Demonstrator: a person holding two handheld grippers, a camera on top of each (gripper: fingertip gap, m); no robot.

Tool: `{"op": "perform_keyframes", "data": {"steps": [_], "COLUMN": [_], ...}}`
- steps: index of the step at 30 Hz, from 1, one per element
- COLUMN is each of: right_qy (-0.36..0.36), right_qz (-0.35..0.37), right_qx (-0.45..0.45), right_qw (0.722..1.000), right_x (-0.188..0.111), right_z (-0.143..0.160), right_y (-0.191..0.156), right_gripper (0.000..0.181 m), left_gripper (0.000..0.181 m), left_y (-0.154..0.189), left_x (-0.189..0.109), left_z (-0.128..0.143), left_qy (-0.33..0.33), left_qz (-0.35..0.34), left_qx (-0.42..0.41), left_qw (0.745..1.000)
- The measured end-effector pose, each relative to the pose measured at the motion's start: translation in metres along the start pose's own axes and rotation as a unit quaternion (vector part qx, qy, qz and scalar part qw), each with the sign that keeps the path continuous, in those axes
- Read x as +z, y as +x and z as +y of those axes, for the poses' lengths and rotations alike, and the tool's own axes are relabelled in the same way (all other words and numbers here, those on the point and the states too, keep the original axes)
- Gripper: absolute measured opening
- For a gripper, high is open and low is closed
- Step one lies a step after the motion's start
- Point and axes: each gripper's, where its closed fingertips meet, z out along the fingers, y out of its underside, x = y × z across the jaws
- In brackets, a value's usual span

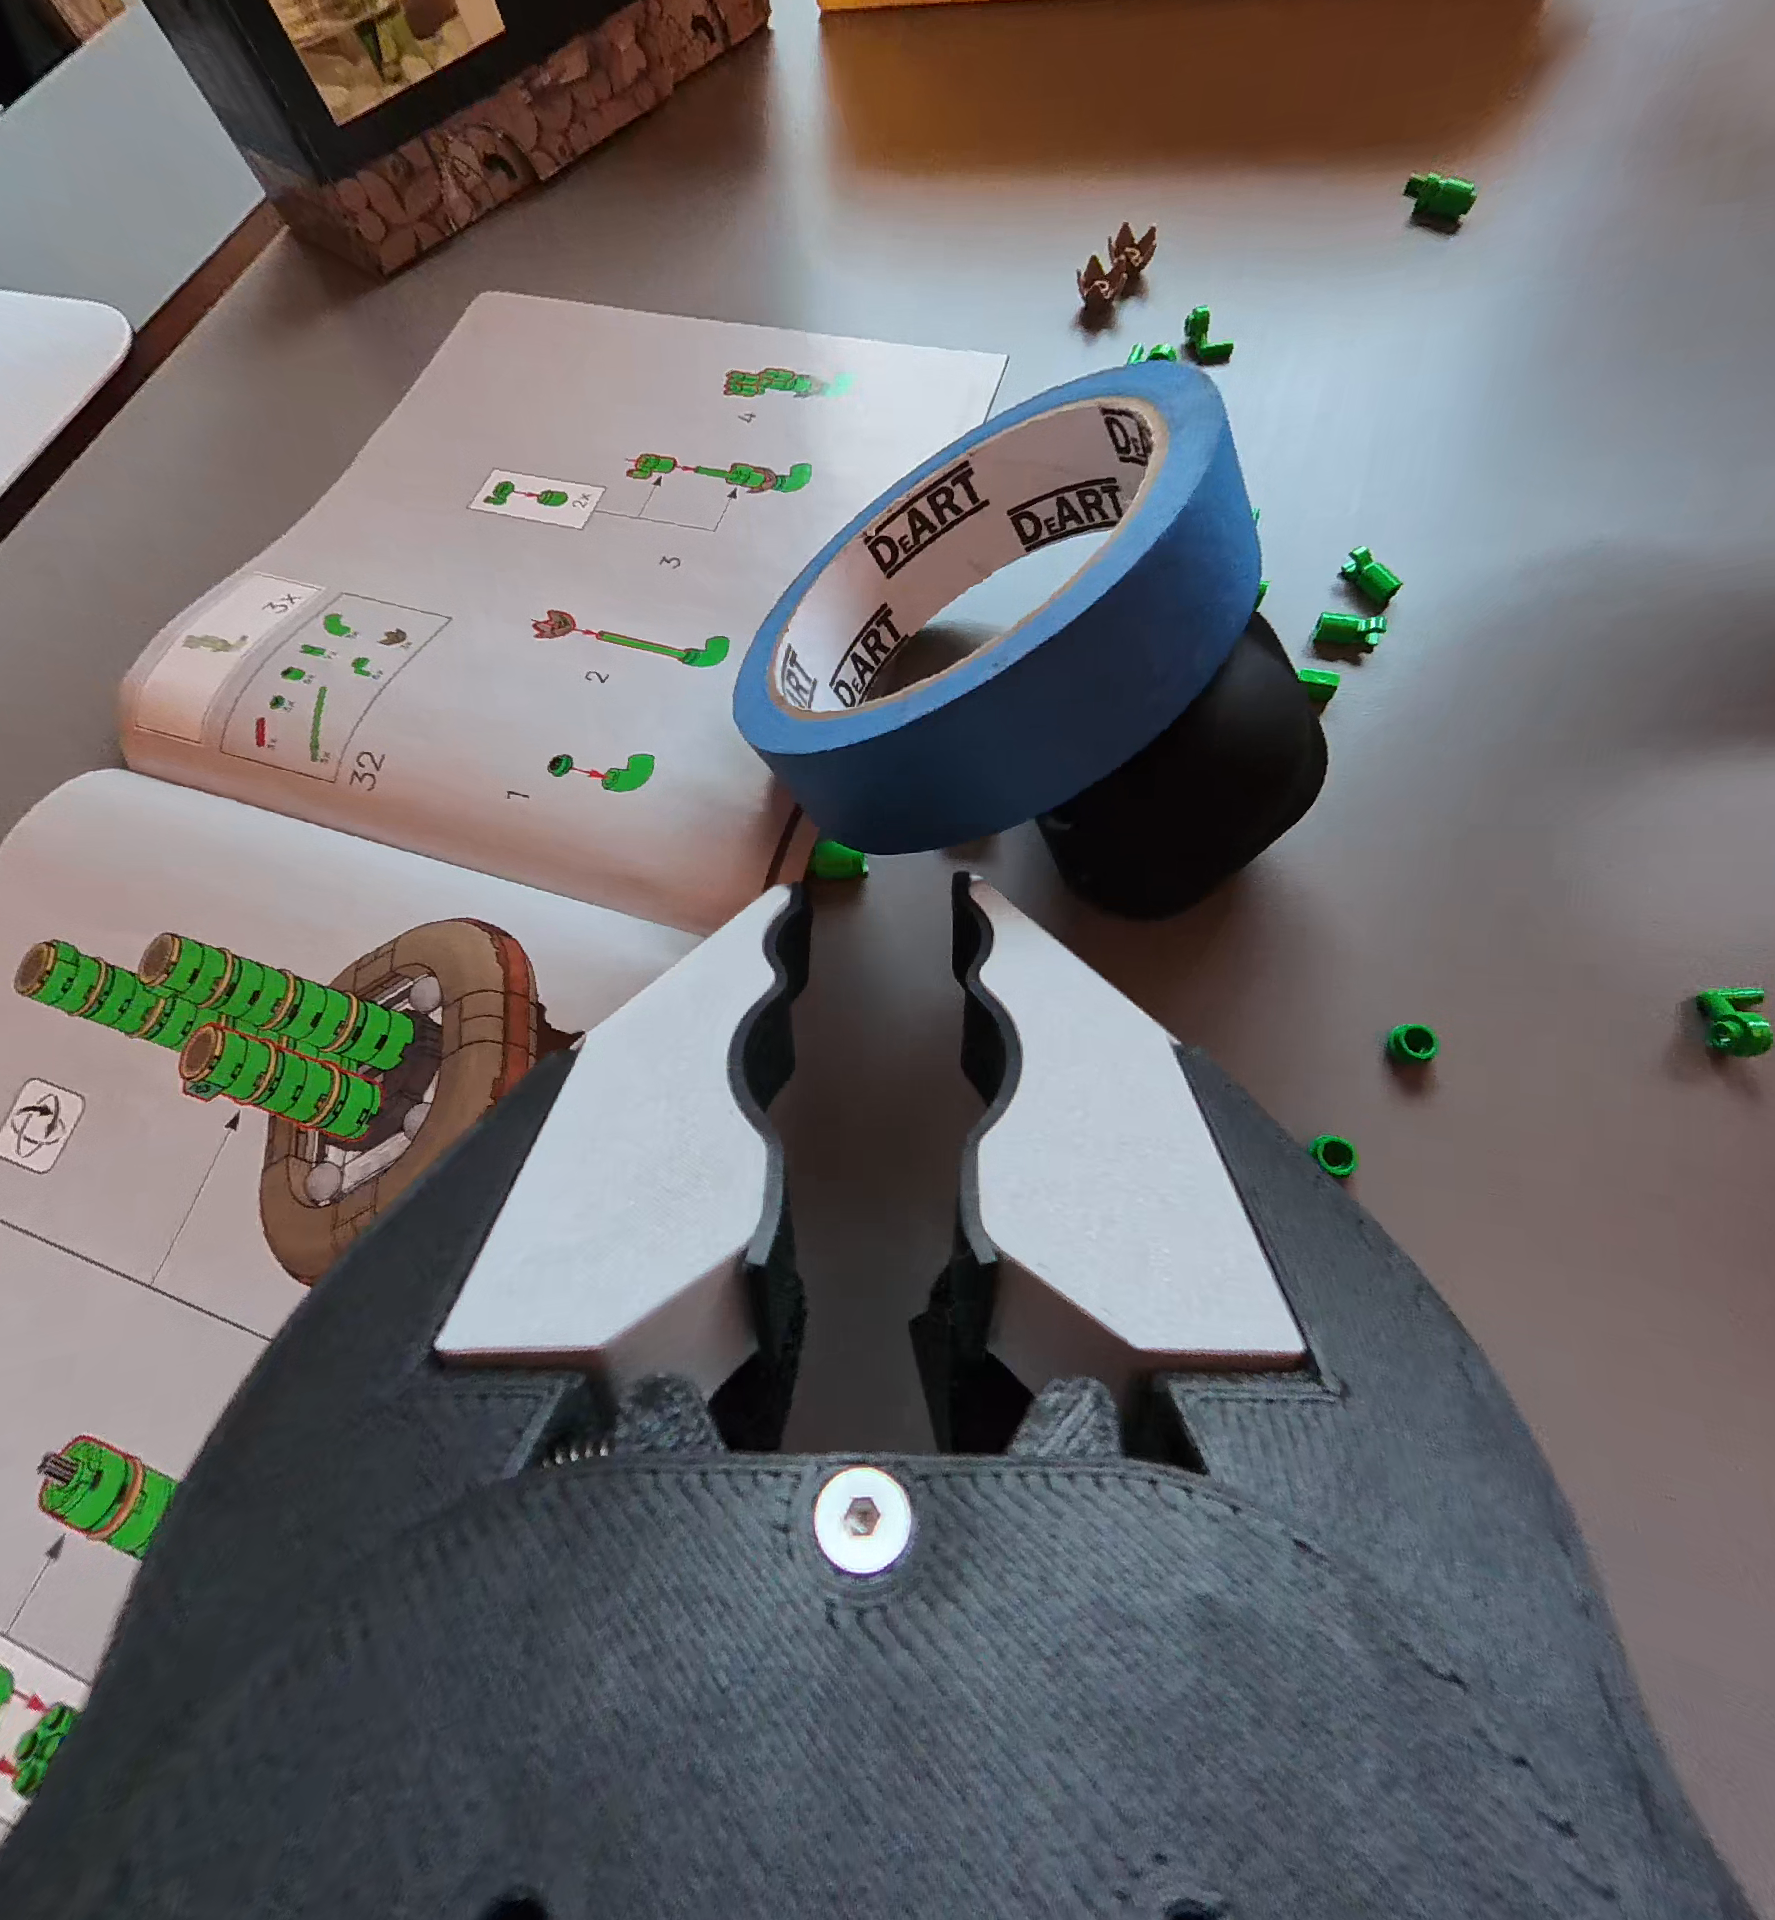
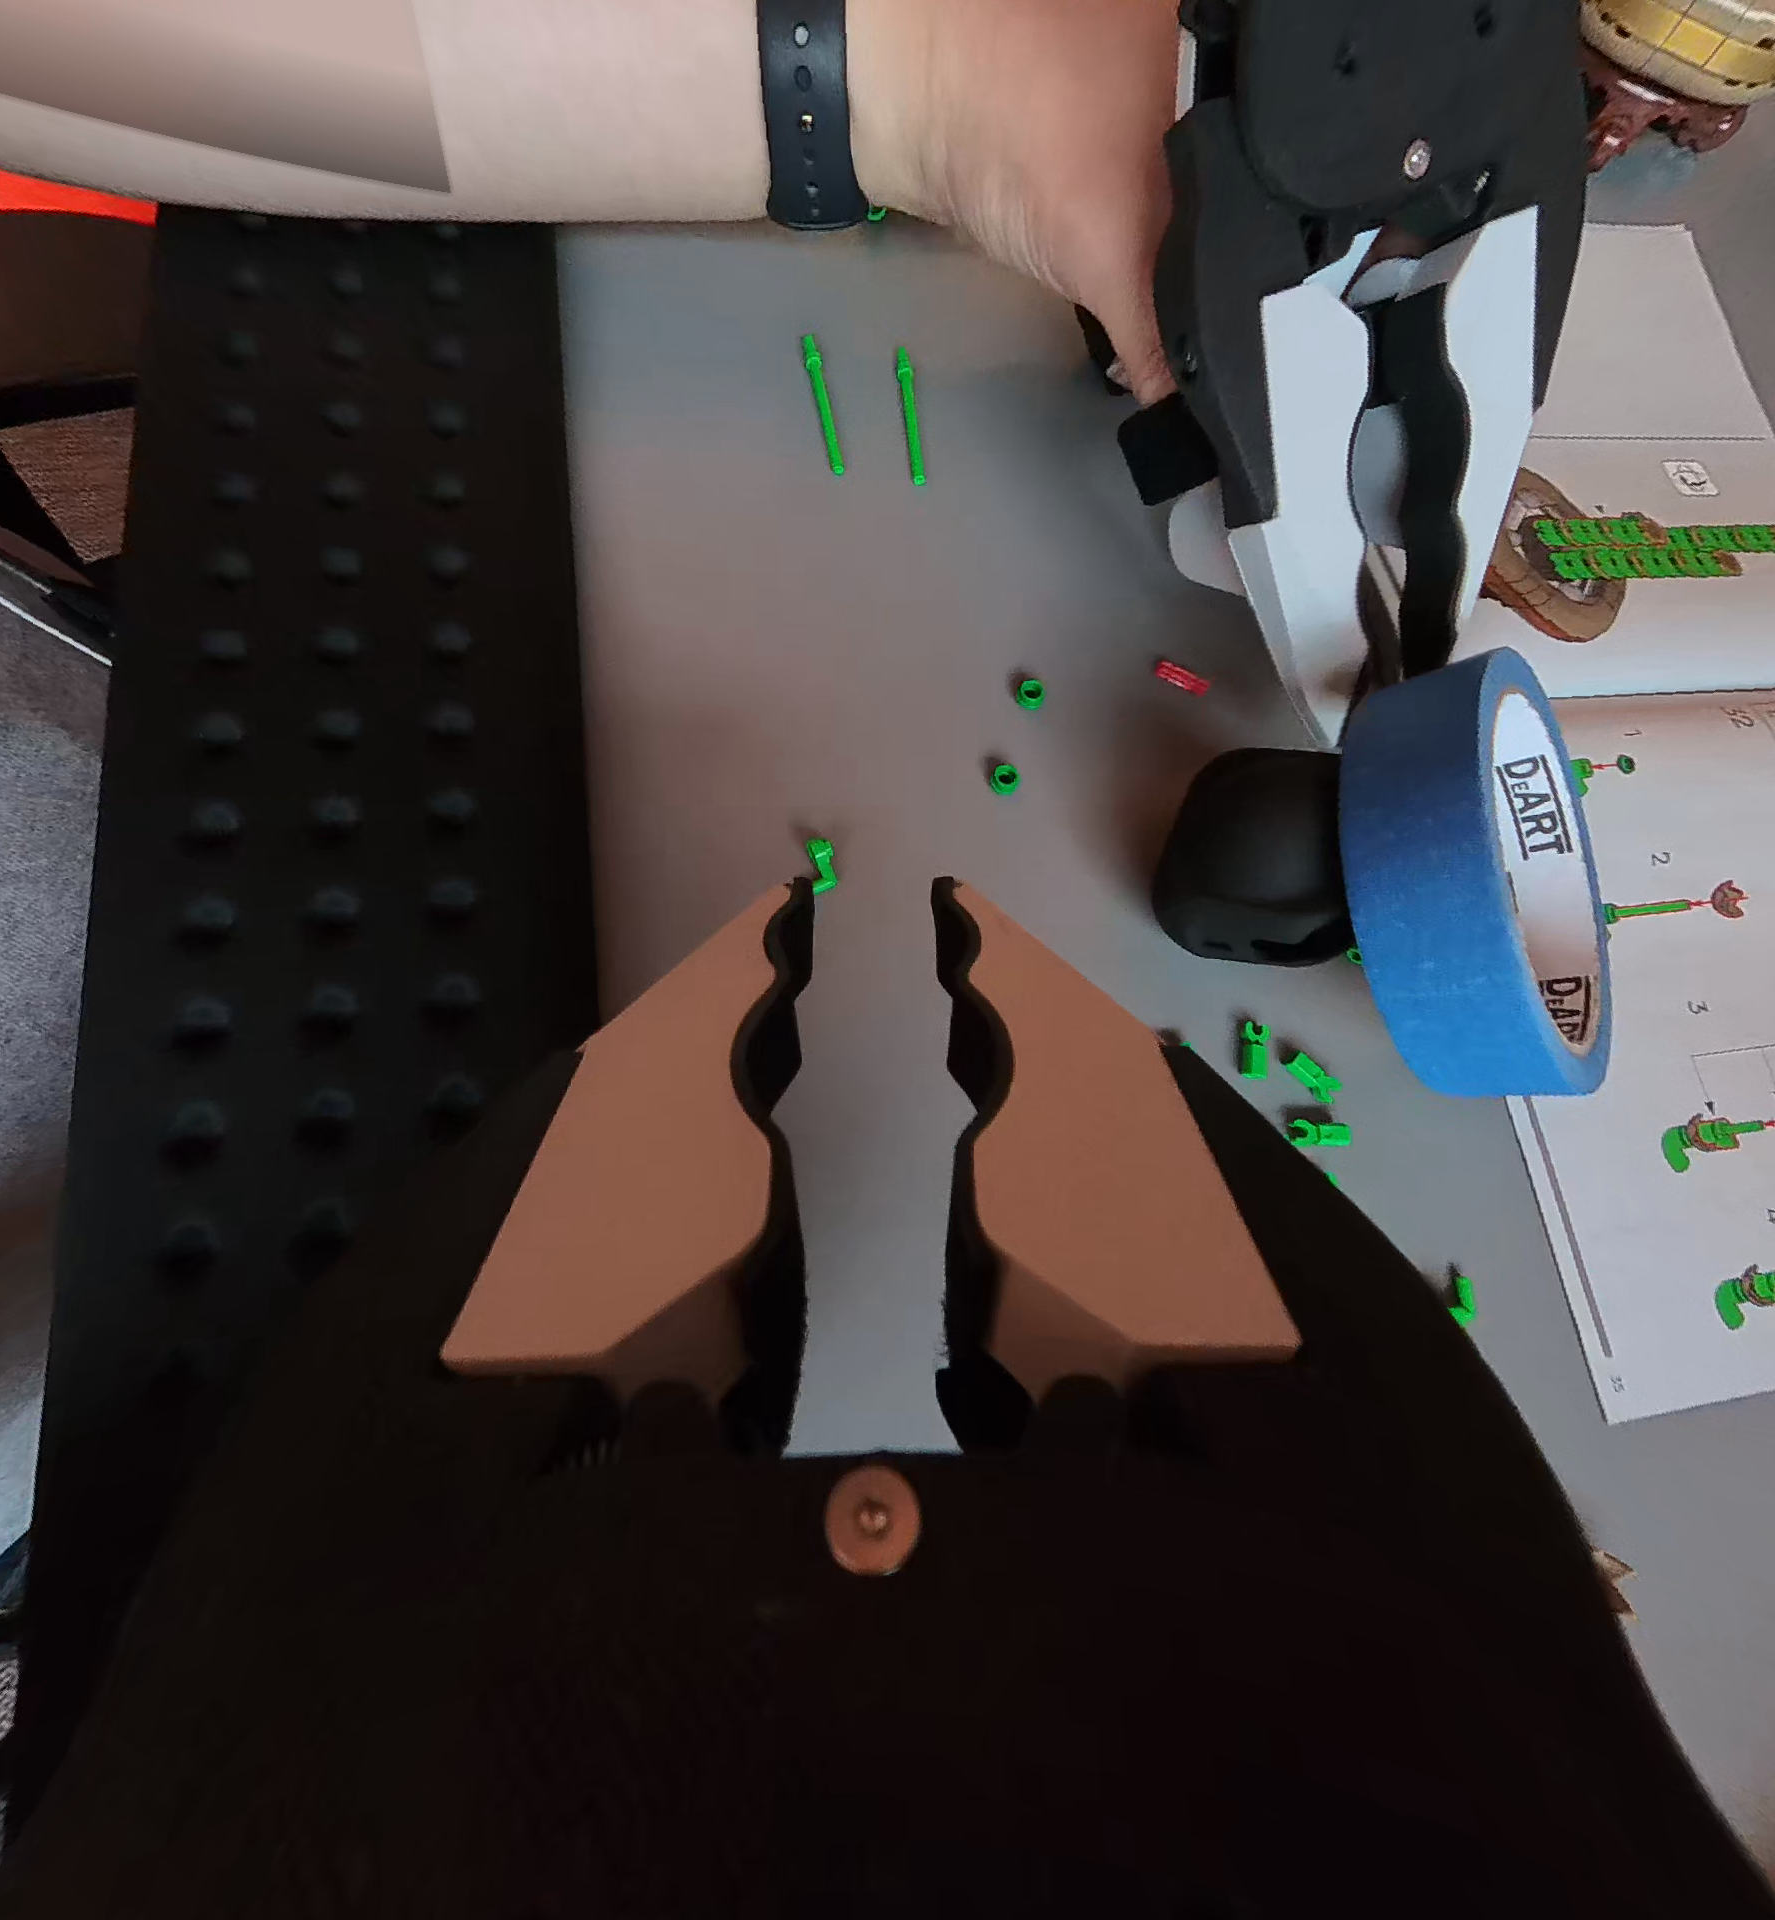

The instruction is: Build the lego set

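My right gripper [image 2: 872,888] is open and empty, low over the grey table [image 2: 810,582]. A small green clip piece [image 2: 821,868] lies just off its left fingertip. Two green rods [image 2: 823,405] lie farther ahead, with two green rings [image 2: 1005,776] and a red pin [image 2: 1181,675] to the right. My left gripper [image 1: 878,891] is open and empty, its tips at the edge of the open instruction booklet [image 1: 550,582]; it also shows in the right wrist view [image 2: 1382,665]. Green pieces [image 1: 1411,1042] are scattered to its right, one [image 1: 839,860] by its left tip.
A blue tape roll [image 1: 997,613] leans on a black rounded object [image 1: 1184,810] just beyond the left gripper. The set's box [image 1: 447,104] and brown pieces [image 1: 1117,260] lie farther back. A black studded mat [image 2: 322,727] borders the table. A hand with a black strap [image 2: 810,114] holds the left gripper. The red pin [image 2: 1181,675] lies around 5 cm away from my left fingertips.
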Motion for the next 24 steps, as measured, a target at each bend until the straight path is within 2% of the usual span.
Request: {"op": "perform_keyframes", "data": {"steps": [10,24], "right_qy": [0.005,0.001], "right_qz": [0.013,0.015], "right_qx": [0.004,0.01], "right_qw": [1.0,1.0], "right_x": [-0.011,-0.017], "right_z": [0.004,0.012], "right_y": [0.004,0.006], "right_gripper": [0.022,0.021], "left_gripper": [0.028,0.026], "left_y": [0.002,-0.003], "left_x": [0.011,0.018], "left_z": [0.004,0.004], "left_qy": [-0.032,-0.043], "left_qz": [0.001,0.008], "left_qx": [0.036,0.03], "left_qw": [0.999,0.999]}}
